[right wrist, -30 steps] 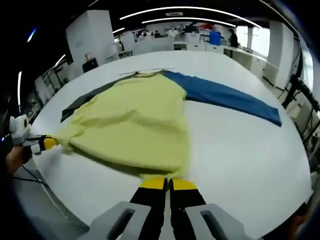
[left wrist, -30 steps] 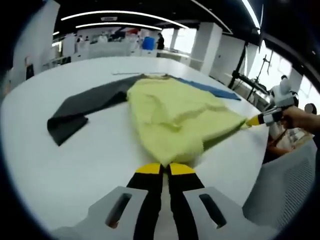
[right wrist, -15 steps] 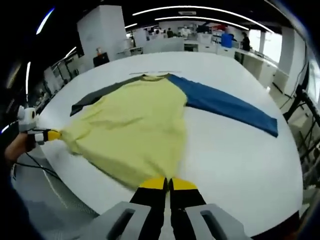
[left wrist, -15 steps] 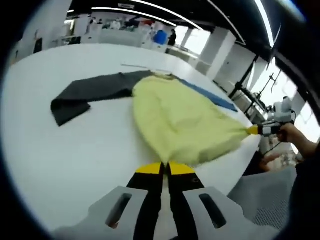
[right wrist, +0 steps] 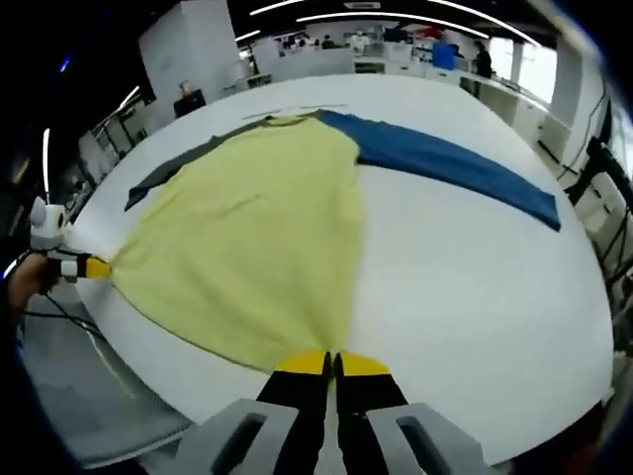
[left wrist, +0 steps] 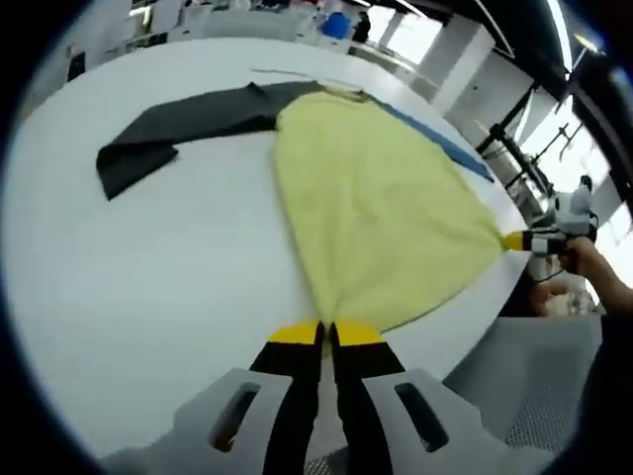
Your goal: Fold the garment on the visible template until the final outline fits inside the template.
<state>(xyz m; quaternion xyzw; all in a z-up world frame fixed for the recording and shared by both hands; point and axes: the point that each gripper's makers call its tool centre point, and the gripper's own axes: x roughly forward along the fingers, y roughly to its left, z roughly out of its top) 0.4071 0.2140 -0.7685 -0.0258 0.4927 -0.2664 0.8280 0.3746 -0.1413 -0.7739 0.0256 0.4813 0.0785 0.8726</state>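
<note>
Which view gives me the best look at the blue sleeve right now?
The right gripper view: the blue sleeve lies there full length, flat on the white table. In the left gripper view it is a thin strip behind the yellow body.

Lighting is bright and even, from ceiling light strips (right wrist: 376, 15) and daylight through windows (left wrist: 569, 148) at one side. The white table (right wrist: 465, 267) shows mild glare and faint shadows. Fisheye distortion bends the edges. Background is slightly soft; some motion blur.
</note>
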